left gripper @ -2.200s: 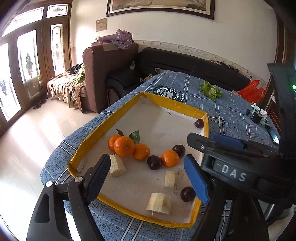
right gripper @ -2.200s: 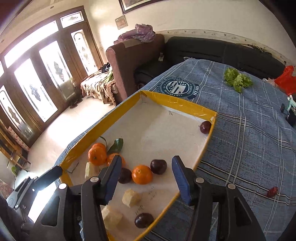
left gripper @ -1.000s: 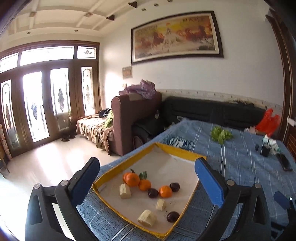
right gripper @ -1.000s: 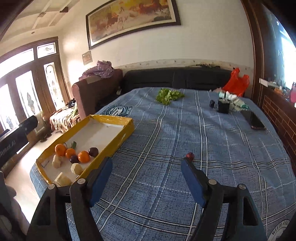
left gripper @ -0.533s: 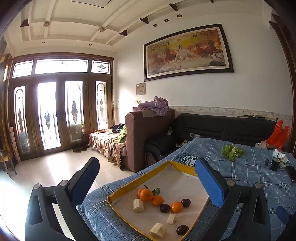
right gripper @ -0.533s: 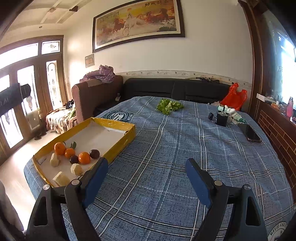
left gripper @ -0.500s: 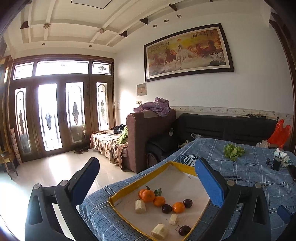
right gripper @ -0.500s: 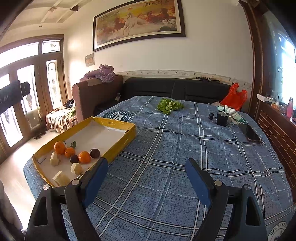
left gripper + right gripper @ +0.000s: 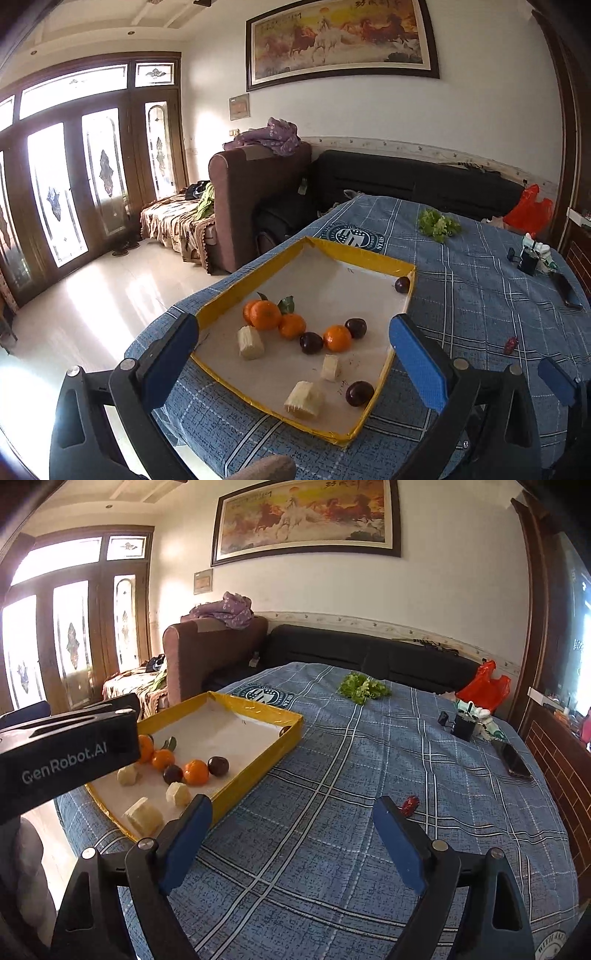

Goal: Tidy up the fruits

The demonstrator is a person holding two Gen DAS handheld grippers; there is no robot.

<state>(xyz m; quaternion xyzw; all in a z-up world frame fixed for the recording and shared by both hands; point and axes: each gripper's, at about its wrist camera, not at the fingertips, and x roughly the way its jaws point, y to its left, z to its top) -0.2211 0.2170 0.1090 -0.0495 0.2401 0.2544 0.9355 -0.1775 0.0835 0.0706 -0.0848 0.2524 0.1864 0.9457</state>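
Note:
A yellow-rimmed tray (image 9: 364, 256) with a white floor lies on the blue checked cloth. In it are oranges (image 9: 265, 314), dark plums (image 9: 311, 342) and pale cut chunks (image 9: 251, 342); one plum (image 9: 402, 285) sits in the far right corner. A small red fruit (image 9: 410, 804) lies loose on the cloth right of the tray. My left gripper (image 9: 293, 332) hangs open above the tray's near end, holding nothing. My right gripper (image 9: 291, 805) is over the cloth beside the tray, its jaws opening and empty, with the red fruit just beyond its right fingertip (image 9: 386, 806).
Green lettuce (image 9: 364, 688), a black phone (image 9: 515, 758), a small black holder (image 9: 463, 725) and a red bag (image 9: 484, 686) lie at the far and right side of the table. The left gripper's body (image 9: 66, 760) covers the tray's left end. Sofas stand behind.
The left gripper has tipped down and come closer to the tray. The right gripper has shifted sideways; the left gripper's body and the red fruit now show in its view.

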